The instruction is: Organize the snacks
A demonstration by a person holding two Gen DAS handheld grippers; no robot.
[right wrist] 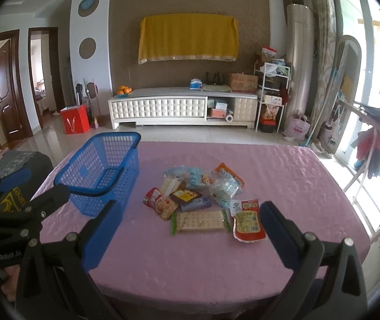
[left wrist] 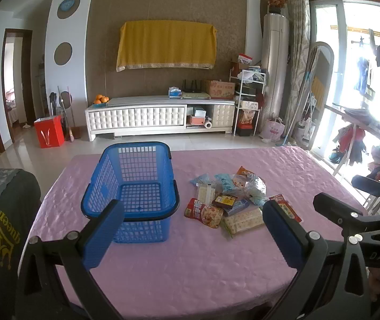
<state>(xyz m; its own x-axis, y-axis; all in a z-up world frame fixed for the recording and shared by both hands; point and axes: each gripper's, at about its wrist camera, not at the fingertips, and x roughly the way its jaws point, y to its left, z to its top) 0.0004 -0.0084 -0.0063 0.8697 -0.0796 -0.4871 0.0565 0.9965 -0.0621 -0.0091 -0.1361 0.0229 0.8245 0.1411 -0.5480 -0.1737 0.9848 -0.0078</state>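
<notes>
A blue plastic basket (left wrist: 104,176) (right wrist: 96,173) stands with nothing in it on the left of the pink-clothed table (left wrist: 190,261) (right wrist: 190,261). Right of it lies a loose pile of snack packets (left wrist: 230,200) (right wrist: 198,197): a red pouch (left wrist: 203,212) (right wrist: 159,204), a flat cracker pack (left wrist: 243,220) (right wrist: 199,221) and another red pouch (right wrist: 248,221). My left gripper (left wrist: 192,208) hovers open before the basket and pile. My right gripper (right wrist: 191,205) is open too, facing the pile. Neither holds anything.
A chair with a dark printed cover (left wrist: 0,226) (right wrist: 16,160) stands at the table's left. Beyond the far edge are tiled floor, a white TV cabinet (left wrist: 136,117) and a red bag (left wrist: 48,130). A clothes rack (left wrist: 363,125) is at the right.
</notes>
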